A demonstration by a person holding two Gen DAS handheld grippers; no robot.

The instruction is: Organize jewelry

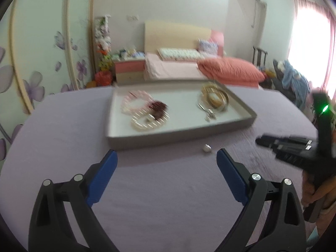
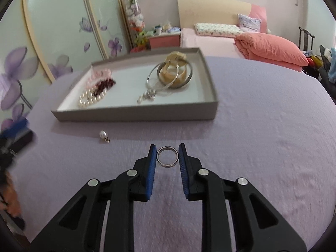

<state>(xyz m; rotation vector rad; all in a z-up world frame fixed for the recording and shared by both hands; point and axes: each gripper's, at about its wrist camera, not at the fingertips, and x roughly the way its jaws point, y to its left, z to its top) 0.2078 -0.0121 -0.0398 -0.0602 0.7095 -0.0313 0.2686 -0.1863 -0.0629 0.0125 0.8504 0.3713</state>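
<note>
A grey tray [image 1: 180, 134] [image 2: 134, 116] sits on the purple cloth and holds bead bracelets [image 1: 145, 111] [image 2: 94, 92] and metal bangles [image 1: 214, 99] [image 2: 172, 73]. A small pearl pendant [image 1: 206, 148] [image 2: 104, 136] lies on the cloth just in front of the tray. My left gripper [image 1: 167, 161] is open and empty, with the pendant just inside its right fingertip. My right gripper [image 2: 167, 157] is shut on a silver ring [image 2: 167, 157], held upright between the blue pads above the cloth. It also shows in the left wrist view [image 1: 260, 141].
The purple-covered table [image 2: 252, 126] stretches around the tray. A bed with pink bedding [image 1: 189, 67] and a wardrobe with flower doors [image 2: 52, 42] stand behind. My left gripper shows blurred at the left edge of the right wrist view [image 2: 14, 134].
</note>
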